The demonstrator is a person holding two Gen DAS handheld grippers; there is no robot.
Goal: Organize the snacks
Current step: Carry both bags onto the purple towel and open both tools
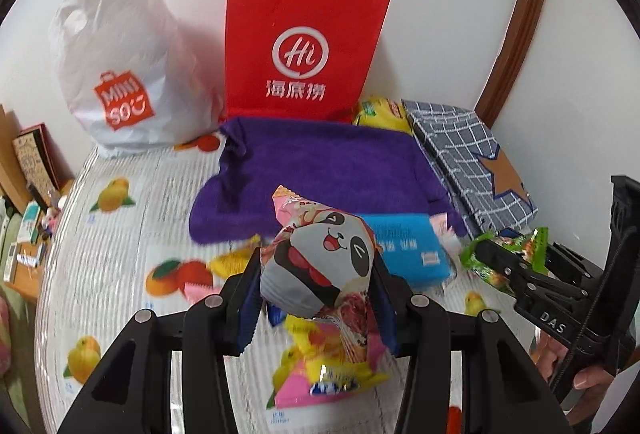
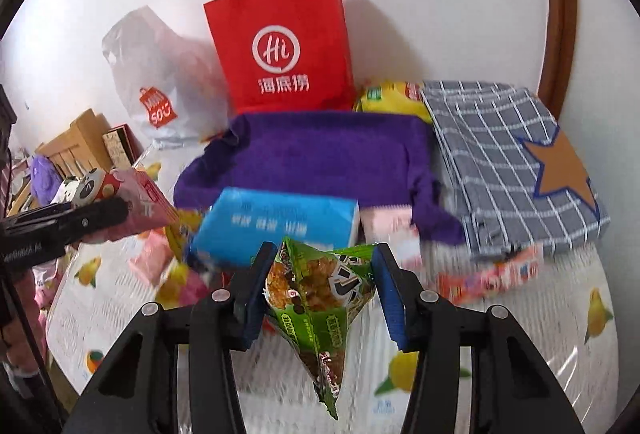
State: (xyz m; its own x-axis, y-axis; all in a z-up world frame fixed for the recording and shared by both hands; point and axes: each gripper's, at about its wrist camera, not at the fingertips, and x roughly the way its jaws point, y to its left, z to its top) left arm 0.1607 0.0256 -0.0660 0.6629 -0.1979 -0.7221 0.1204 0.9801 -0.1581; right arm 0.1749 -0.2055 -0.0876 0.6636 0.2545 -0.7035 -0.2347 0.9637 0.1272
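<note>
Left gripper (image 1: 316,274) clamps the panda packet (image 1: 320,266) mid-body above the table (image 1: 120,234); it looks light, puffy, crushable. Right gripper (image 2: 320,286) pinches the green packet (image 2: 316,298), equally light, crinkly and slippery.

Both cams ride on the grippers, looking forward and down across the table at the red paper bag (image 1: 304,45) against the wall. Left one faces it nearly square from close up, right one sits a bit further right. Both catch the purple towel (image 2: 320,149) just in front of it
</note>
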